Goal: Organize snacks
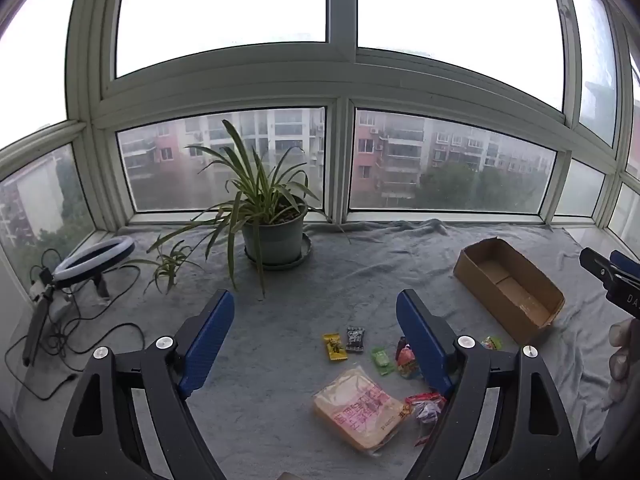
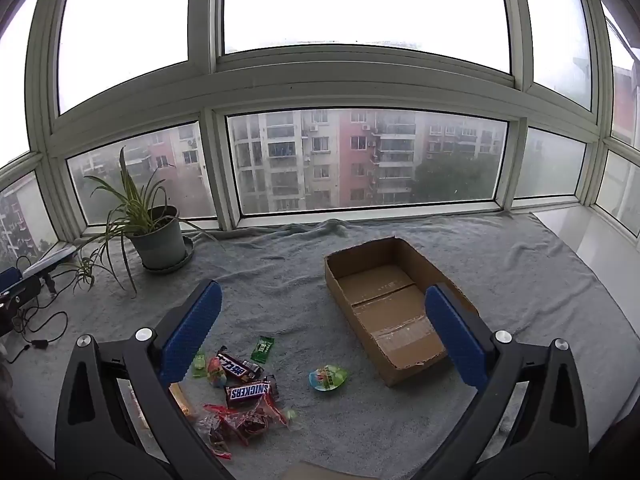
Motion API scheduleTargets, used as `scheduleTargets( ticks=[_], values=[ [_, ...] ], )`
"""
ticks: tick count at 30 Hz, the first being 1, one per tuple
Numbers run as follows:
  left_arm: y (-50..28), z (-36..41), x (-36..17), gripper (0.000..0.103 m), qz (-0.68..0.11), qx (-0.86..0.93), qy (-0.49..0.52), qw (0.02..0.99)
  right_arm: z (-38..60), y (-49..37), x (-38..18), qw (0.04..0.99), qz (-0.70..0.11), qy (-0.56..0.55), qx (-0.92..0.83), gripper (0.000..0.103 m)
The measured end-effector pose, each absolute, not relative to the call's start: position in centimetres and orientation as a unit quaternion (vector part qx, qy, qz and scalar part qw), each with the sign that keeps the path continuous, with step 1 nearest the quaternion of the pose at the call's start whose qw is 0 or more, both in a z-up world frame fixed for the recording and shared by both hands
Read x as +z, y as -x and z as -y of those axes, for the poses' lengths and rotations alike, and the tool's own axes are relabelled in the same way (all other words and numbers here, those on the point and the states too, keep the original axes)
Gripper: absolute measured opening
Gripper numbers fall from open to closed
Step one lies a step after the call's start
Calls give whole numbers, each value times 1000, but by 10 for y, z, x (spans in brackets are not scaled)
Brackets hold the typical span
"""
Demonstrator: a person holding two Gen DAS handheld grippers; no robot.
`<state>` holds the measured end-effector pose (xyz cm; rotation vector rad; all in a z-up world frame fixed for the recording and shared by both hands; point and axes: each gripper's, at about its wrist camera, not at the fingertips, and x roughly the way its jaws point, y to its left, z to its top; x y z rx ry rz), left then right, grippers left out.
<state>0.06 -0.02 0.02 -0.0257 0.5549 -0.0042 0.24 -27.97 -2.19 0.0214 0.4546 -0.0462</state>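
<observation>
Snacks lie loose on a grey blanket [image 1: 304, 280]. In the left wrist view I see a large bread packet [image 1: 356, 408], a yellow packet [image 1: 334, 346], a dark packet [image 1: 355, 338] and a green candy [image 1: 382, 360]. My left gripper [image 1: 316, 328] is open and empty above them. In the right wrist view I see a Snickers bar [image 2: 249, 393], another dark bar [image 2: 239, 368], a green packet [image 2: 263, 349], a round green-blue snack [image 2: 328, 377] and red-wrapped sweets [image 2: 240, 424]. My right gripper [image 2: 322, 324] is open and empty, between the snacks and an empty cardboard box [image 2: 390, 308], also in the left wrist view [image 1: 508, 288].
A potted spider plant [image 1: 272, 220] stands at the back by the window, also in the right wrist view [image 2: 156, 236]. A ring light [image 1: 94, 258] with cables lies at the far left. The right gripper's tip [image 1: 608, 276] shows at the left view's right edge.
</observation>
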Motion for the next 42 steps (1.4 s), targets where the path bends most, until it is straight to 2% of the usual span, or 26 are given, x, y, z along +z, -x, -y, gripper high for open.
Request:
scheduleTargets(
  ticks=[42],
  values=[
    [-1, -2, -5, 83, -275, -6, 20, 961, 280, 3, -25, 972, -232, -10, -41, 103]
  ],
)
